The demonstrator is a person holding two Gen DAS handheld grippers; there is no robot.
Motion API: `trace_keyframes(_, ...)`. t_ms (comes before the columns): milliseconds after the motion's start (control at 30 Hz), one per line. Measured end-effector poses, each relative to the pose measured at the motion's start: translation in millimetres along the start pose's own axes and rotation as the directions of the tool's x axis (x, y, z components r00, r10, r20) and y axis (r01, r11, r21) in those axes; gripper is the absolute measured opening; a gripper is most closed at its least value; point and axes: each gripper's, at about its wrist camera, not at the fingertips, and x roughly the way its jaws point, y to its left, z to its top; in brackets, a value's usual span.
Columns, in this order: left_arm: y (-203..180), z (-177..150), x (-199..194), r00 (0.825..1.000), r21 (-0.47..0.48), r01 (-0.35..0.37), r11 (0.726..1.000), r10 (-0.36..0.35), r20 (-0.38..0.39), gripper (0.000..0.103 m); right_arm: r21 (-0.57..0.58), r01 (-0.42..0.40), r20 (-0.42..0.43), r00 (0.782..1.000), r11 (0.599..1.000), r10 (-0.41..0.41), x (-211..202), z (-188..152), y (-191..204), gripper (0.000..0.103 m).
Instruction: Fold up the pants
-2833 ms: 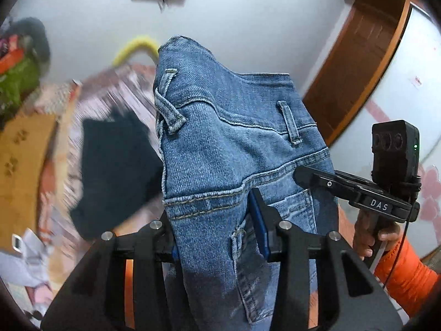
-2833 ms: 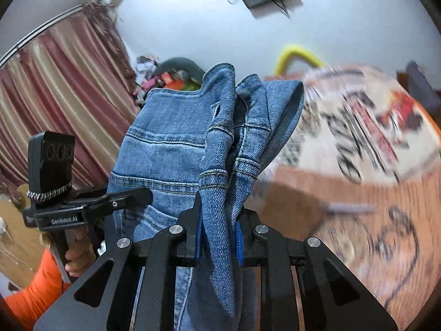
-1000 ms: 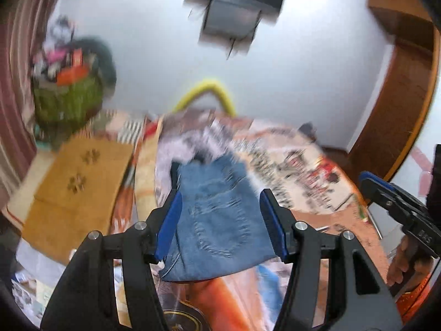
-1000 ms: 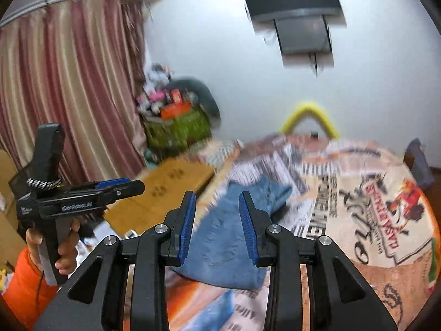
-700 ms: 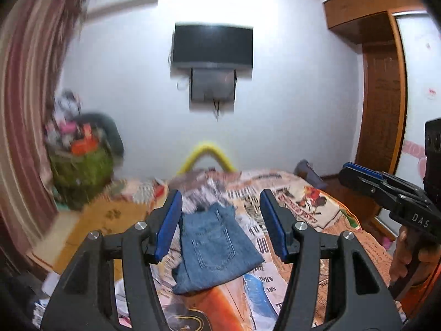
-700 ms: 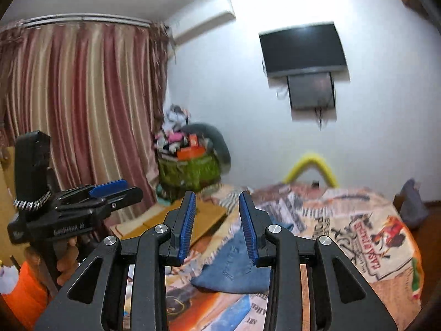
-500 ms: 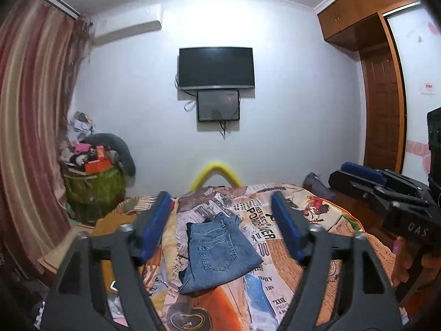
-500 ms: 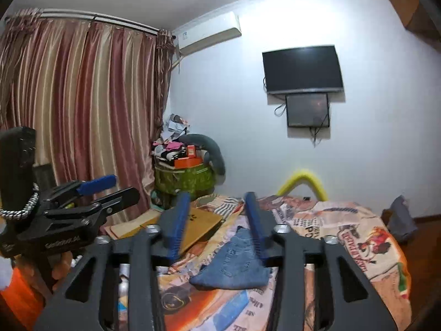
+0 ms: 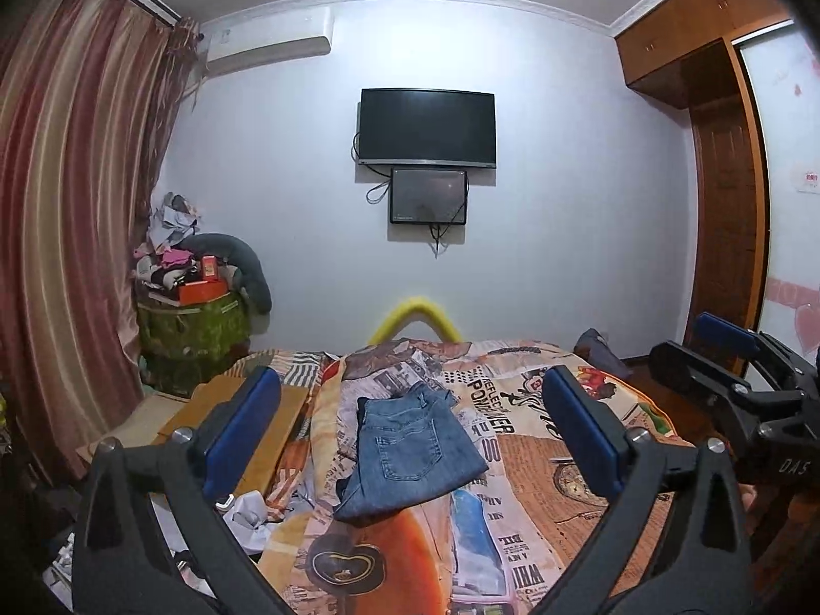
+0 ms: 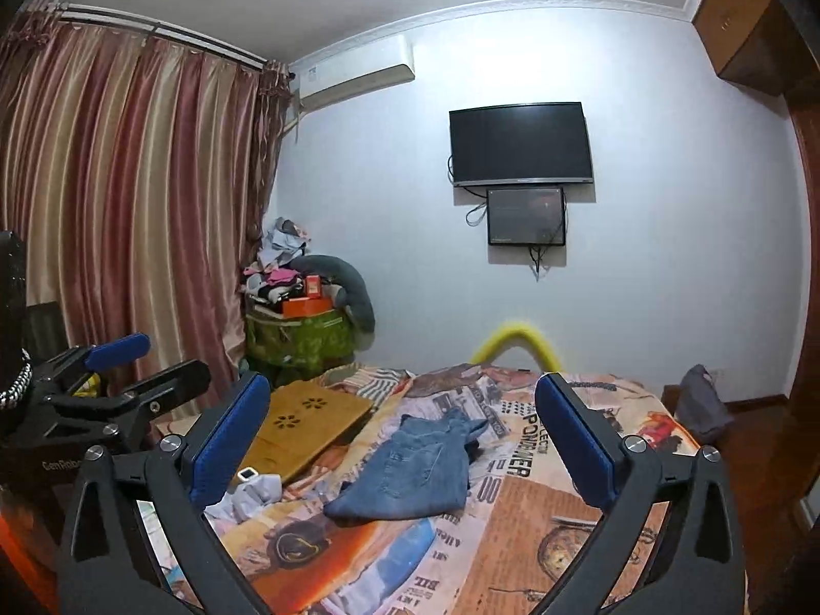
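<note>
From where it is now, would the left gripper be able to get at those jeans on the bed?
Probably yes: the left gripper is open and empty, and nothing lies over the jeans on the bedspread.

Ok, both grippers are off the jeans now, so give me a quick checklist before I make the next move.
1. Left gripper empty, jaws wide: ok.
2. Right gripper empty, jaws wide: ok.
3. Folded blue denim jeans resting flat on the newspaper-print bedspread: ok.
4. Fold neat: not ok; a dark layer pokes out along the jeans' left edge.
5. Jeans clear of the bed edge: ok, they lie well onto the bedspread.
6. Number of folds done: cannot tell; only the pocket side shows.
7. Nothing lying on the jeans: ok.
</note>
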Motion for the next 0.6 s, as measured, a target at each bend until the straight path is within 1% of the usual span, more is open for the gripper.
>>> trace_keyframes(300,-7.9,-3.4,-0.4,1.0,0.011,0.005,1.0,-0.005,0.003,0.103,0.004,0.007,-0.01,1.0,1.0,-0.007,-6.3,-12.5,-2.9,0.103)
trace_keyframes(600,-4.9,-6.0,5.9,1.0,0.006,0.016,1.0,-0.016,-0.015,0.103,0.03,0.009,-0.034,0.999,0.999,-0.008,-4.2,-18.4,-10.2,0.103)
